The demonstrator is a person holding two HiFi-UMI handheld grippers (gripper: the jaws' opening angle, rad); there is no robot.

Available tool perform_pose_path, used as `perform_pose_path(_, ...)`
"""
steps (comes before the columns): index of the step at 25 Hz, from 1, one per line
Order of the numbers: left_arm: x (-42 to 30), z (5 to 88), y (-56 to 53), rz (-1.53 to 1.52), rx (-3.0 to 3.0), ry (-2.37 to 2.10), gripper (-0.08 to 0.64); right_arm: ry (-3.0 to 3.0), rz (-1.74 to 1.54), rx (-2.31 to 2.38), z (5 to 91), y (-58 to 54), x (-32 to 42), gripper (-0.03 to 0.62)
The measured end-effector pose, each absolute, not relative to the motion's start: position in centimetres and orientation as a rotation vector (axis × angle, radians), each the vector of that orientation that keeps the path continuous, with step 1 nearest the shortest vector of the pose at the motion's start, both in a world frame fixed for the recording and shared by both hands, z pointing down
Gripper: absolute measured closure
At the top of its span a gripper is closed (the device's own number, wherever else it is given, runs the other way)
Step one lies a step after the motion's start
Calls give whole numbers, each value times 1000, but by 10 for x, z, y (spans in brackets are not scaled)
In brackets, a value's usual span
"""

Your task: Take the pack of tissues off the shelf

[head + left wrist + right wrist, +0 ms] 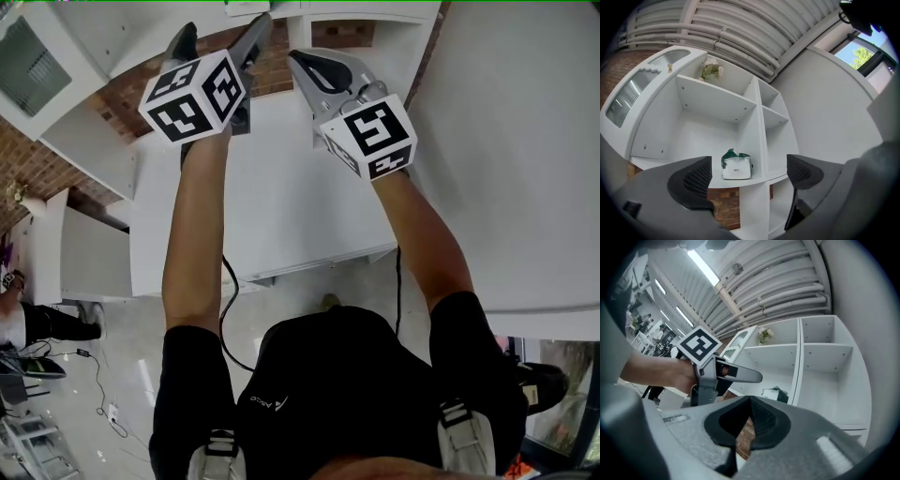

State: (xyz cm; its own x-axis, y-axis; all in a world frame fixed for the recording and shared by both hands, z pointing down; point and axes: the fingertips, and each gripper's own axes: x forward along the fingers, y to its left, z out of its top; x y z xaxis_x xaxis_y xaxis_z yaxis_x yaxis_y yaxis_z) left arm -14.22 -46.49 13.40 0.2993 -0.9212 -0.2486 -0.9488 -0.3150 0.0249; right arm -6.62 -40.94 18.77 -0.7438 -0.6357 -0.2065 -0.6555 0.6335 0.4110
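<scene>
Left gripper [227, 26]: jaws spread wide, nothing between the pads. Pack of tissues [736, 166] sits straight ahead of it, well apart, on the white shelf [761, 178]. Right gripper [748, 420]: jaws together, empty. Judgement: 0 steps done; approach, grasp and lift-off all remain.

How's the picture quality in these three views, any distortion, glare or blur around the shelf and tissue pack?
Left gripper view: heavy fisheye bending of the shelf, dark corners, pack of tissues sharp, near fingers soft, window bright. Right gripper view: same bending, ceiling light strip blown out. Head view: even light, no glare.
</scene>
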Motion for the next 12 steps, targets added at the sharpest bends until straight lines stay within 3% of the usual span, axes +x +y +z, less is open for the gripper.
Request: perform_pose_path(12,-128,127,-554,142,-2399,1871,71,2830,728,-1051,192,-446,-61,592)
